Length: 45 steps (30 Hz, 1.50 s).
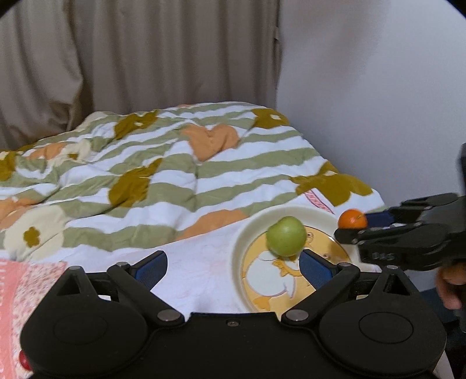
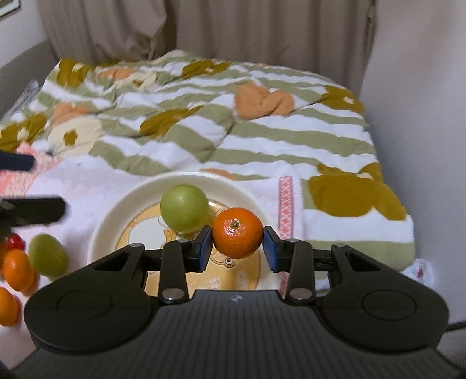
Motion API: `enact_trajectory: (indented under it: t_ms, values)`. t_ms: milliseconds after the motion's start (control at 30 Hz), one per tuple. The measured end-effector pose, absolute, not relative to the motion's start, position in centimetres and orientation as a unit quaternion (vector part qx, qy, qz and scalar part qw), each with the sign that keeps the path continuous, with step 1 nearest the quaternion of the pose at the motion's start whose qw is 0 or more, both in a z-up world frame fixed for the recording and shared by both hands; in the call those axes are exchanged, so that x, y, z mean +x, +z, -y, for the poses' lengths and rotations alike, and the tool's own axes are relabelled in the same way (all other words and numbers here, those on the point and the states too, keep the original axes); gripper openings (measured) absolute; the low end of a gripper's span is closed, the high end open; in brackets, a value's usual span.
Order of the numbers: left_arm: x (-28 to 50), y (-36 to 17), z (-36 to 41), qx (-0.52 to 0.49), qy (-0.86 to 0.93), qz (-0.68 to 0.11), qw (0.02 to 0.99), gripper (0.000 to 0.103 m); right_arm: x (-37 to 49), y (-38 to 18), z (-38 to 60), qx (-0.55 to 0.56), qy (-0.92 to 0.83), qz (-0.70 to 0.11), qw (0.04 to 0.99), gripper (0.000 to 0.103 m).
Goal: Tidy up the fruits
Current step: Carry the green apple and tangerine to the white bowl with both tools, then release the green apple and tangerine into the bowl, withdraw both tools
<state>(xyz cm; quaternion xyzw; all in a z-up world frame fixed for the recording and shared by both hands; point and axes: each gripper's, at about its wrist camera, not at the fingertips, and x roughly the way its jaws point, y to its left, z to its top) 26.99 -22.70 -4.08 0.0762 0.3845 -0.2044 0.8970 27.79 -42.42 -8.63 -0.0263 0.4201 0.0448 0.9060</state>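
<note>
Your right hand-held gripper (image 2: 237,246): clamped on a mandarin (image 2: 237,232), one blue pad against each side of the fruit, stem end facing the camera. The left wrist view shows the same mandarin (image 1: 352,218) at the tips of that gripper (image 1: 354,226), above the far right rim of the plate.

Your left hand-held gripper (image 1: 233,266): fingers spread wide, nothing between them. Its right pad (image 1: 314,268) sits low in front of the green apple; whether it touches the apple cannot be told.

Plate (image 2: 116,210): cream rim, yellow cartoon print in the well, resting on a white towel (image 2: 78,186) spread over the bed. The left wrist view shows its rim (image 1: 241,236) as well.

Green apple (image 2: 185,207): on the plate, toward the far left of the well, just beside the held mandarin in the right wrist view; also seen from the left wrist (image 1: 286,236).

Loose fruit on the towel, left of the plate: a second green apple (image 2: 48,255), an orange fruit (image 2: 18,269) touching it, another orange fruit (image 2: 7,306) nearer the camera, and a small red fruit (image 2: 14,241) behind; blurred.

Bed: covered by a quilt (image 2: 233,128) with green and white stripes and flower patches. Beige curtain (image 2: 204,26) behind.
</note>
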Motion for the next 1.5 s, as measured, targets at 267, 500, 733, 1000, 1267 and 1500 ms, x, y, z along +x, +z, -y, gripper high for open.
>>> enact_trajectory:
  t_ms: [267, 500, 733, 1000, 1267, 1500]
  values:
    - [25.4, -4.2, 20.1, 0.062, -0.164, -0.393, 0.903, 0.099, 29.6, -12.0, 41.5, -0.056, 0.070, -0.431, 0.898, 0.053]
    - [24.0, -3.9, 19.5, 0.055, -0.146, -0.388, 0.909, 0.099, 29.1, -11.8, 40.7, -0.087, 0.074, -0.417, 0.902, 0.088]
    - [22.3, -3.0, 19.6, 0.055, -0.135, -0.377, 0.915, 0.099, 26.4, -9.9, 40.7, -0.095, 0.077, -0.390, 0.913, 0.103]
    - [19.1, -0.1, 19.3, 0.042, -0.128, -0.348, 0.928, 0.099, 22.8, -5.8, 41.5, -0.065, 0.062, -0.383, 0.919, 0.103]
    - [14.8, 2.7, 16.7, 0.025, -0.083, -0.306, 0.948, 0.099, 18.7, -1.4, 39.9, -0.072, 0.080, -0.355, 0.929, 0.103]
    - [10.3, 4.3, 12.3, 0.014, -0.024, -0.276, 0.961, 0.099, 15.9, 1.2, 36.9, -0.064, 0.111, -0.332, 0.934, 0.103]
